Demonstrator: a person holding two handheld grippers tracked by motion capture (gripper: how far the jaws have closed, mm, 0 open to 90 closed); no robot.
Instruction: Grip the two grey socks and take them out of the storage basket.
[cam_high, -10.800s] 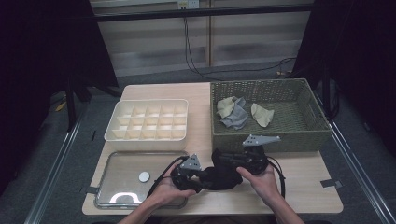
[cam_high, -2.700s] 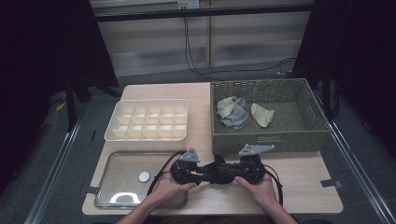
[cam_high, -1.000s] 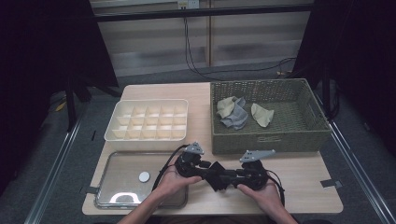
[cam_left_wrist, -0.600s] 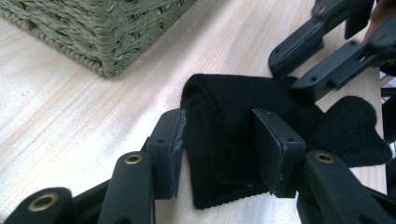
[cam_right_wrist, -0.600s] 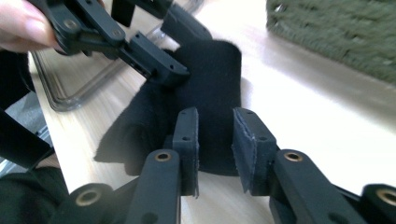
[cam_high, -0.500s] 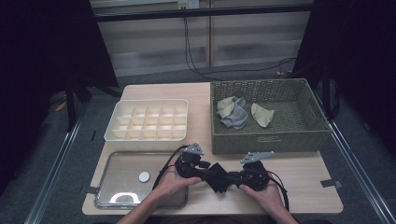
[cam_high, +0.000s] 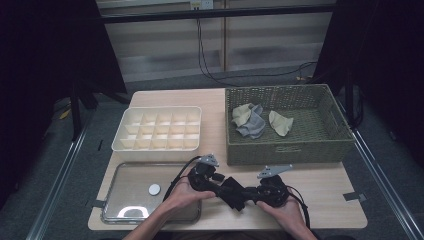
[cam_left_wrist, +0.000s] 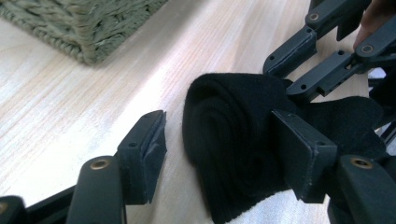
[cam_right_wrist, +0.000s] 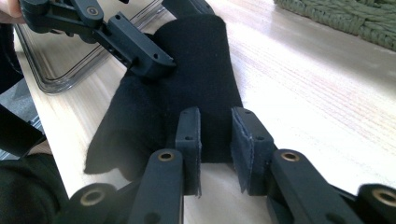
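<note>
A black cloth (cam_high: 235, 193), partly rolled, lies on the wooden table (cam_high: 320, 190) near its front edge, between the two grippers. My left gripper (cam_high: 223, 186) comes in from the left. Its jaws stand open around the rolled end of the black cloth (cam_left_wrist: 229, 140), whose roll touches one pad (cam_left_wrist: 303, 156) and leaves a gap to the other. My right gripper (cam_high: 250, 194) comes in from the right. In its own view my right gripper (cam_right_wrist: 216, 144) has its jaws nearly together on the flat end of the black cloth (cam_right_wrist: 205, 79). The left gripper's jaw rests on the cloth farther off.
A woven green basket (cam_high: 290, 149) at the back right holds beige and grey cloths (cam_high: 252, 120). At the back left is a white compartment tray (cam_high: 157, 129). A clear shallow tray (cam_high: 130, 187) with a small white disc (cam_high: 154, 189) lies at the front left.
Both hands have drifted slightly toward the front edge over the last second, keeping the black cloth between the grippers. Basket and trays are unmoved.
</note>
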